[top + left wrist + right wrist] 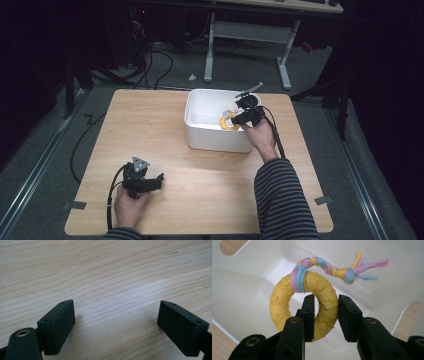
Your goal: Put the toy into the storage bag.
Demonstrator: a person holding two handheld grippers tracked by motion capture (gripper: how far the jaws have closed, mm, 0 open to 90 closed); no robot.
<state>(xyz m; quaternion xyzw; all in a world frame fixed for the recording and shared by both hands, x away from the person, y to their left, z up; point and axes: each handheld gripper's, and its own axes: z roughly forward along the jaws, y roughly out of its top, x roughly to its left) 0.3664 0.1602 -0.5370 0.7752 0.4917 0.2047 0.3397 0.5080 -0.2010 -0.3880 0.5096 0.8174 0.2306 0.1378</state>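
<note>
**Yellow ring toy gripped over the white bin**

Nearest the high camera, a striped sleeve is seen at 5 o'clock, rising from the bottom edge toward the bin. Largest in the scene is the wooden counter, on which everything is carried. A white bin is set on it at about 1 o'clock from the counter's middle, close to the far edge. A second table's white frame is seen on the floor beyond, at 12 o'clock.

The left gripper is held low over the counter at 7 o'clock, well apart from the bin. In the left gripper view, its jaws are seen spread wide with bare wood grain between them, and nothing is touched by the pads.

The right gripper is held at the bin's right rim, at 1 o'clock. In the right gripper view, its jaws are closed on the yellow ring toy: one pad is passed through the ring's hole and the other is pressed on the outer edge, so the ring's right side is clamped between them. The ring, embossed with paw prints, is held within the bin's opening; whether it touches the bin floor cannot be told. A braided rope in pink, blue and yellow is looped round the ring's top and ends in loose strands at 2 o'clock.
</note>
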